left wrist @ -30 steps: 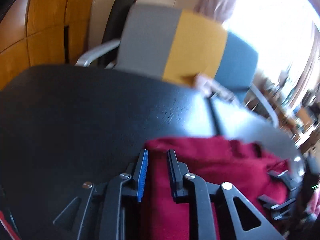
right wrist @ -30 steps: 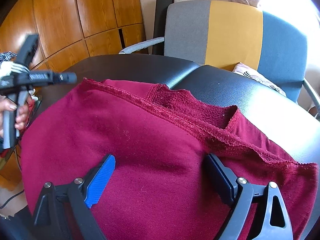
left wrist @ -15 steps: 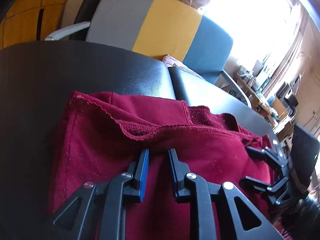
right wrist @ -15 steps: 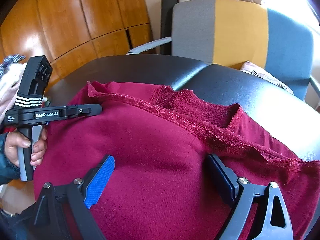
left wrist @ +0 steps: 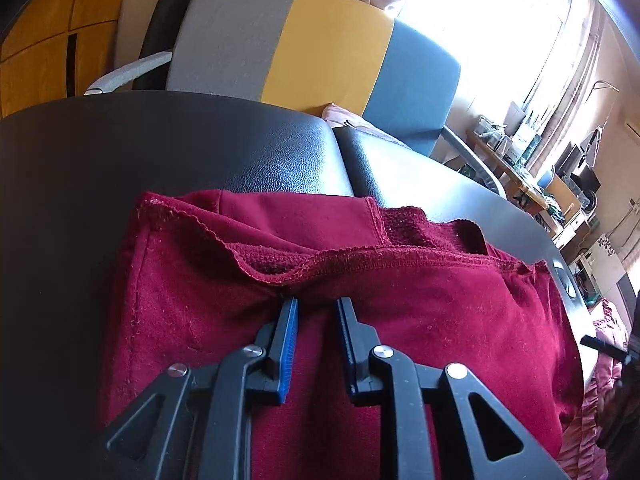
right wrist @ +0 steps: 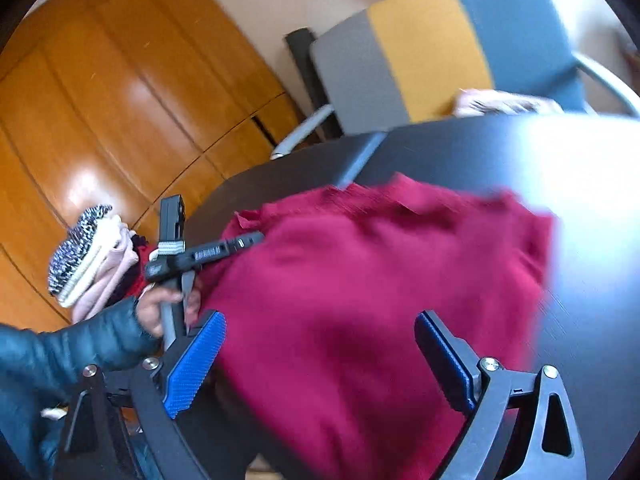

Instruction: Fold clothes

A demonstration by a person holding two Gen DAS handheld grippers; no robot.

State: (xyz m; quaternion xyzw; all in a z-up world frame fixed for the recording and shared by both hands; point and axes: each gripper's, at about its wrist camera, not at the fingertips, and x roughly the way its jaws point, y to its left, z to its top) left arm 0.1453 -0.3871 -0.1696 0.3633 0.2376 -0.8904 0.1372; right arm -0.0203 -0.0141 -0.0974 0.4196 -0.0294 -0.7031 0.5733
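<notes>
Both tools hover over the red sweatshirt (left wrist: pixel 400 312): left (left wrist: pixel 316 312) narrowly apart, right (right wrist: pixel 320 344) wide.

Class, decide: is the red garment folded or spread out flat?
Folded, at least once: the red garment lies doubled on the black table, one raw edge lying atop another layer.

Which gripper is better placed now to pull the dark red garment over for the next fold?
Left. The left gripper sits at the dark red fleece garment, jaws nearly closed. The right gripper is wide open, holding nothing.
</notes>
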